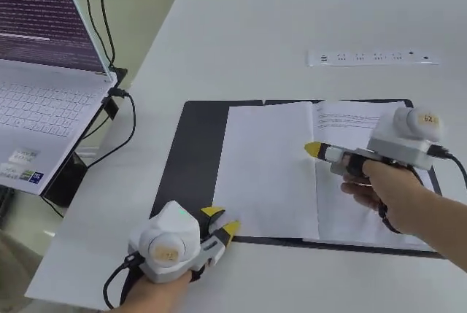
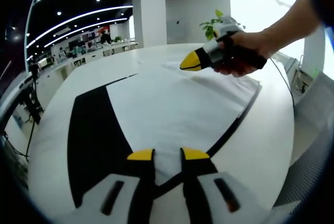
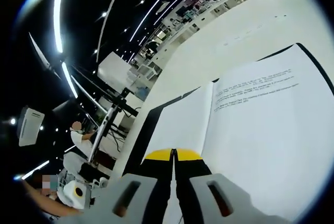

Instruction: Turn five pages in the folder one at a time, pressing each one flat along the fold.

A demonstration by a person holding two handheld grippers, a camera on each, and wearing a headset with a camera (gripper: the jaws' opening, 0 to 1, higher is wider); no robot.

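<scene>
The folder (image 1: 191, 154) lies open on the white table (image 1: 241, 21), right of centre in the head view, its black cover showing as a wide band at the left and a thin edge along the bottom. A blank white left page (image 1: 266, 174) lies flat over the cover. The right page (image 1: 343, 120) carries a few lines of print near its top.

The right gripper (image 1: 314, 149) lies across the right page and points toward frame left, its yellow tips at the fold between the two pages. In the right gripper view its jaws are pressed together with nothing between them (image 3: 173, 154). Whether the tips touch the paper cannot be told. The hand (image 1: 387, 189) holding it hides the middle of the right page.

The left gripper (image 1: 221, 219) sits at lower left of the head view, tips at the bottom corner of the blank page. In the left gripper view (image 2: 167, 155) its jaws stand slightly apart and hold nothing, and the right gripper (image 2: 194, 61) shows at upper right.

A white power strip (image 1: 372, 57) lies beyond the folder, apart from it. An open laptop (image 1: 36, 72) stands at upper left, beside the table, a black cable (image 1: 124, 120) hanging at its corner.
</scene>
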